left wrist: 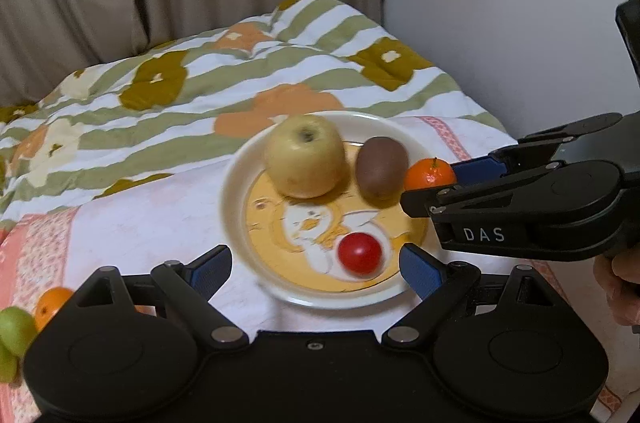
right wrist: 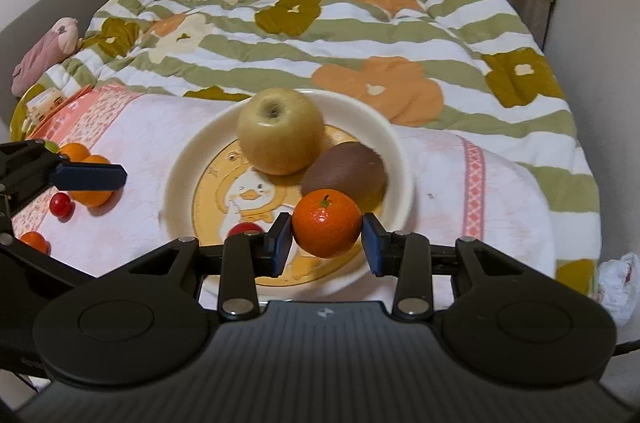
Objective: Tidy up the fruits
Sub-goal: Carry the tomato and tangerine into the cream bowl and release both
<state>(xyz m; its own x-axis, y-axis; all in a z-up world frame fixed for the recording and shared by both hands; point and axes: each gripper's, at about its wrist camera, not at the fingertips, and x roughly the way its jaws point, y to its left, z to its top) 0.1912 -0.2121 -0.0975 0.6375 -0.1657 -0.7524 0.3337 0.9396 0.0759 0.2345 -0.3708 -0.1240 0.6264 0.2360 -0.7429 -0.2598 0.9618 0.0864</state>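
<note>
Right hand-held gripper [right wrist: 326, 243] clamps a mandarin [right wrist: 326, 223]; only its view shows loose fruit [right wrist: 94, 197]. Left hand-held gripper [left wrist: 316, 269] gapes.

We see bare room at the plate's [right wrist: 176, 179] near left; the apple [right wrist: 280, 131] and kiwi [right wrist: 346, 171] block its far right.

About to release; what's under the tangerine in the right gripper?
The plate, its duck picture partly showing. The tangerine and right gripper cover the spot directly beneath.
</note>
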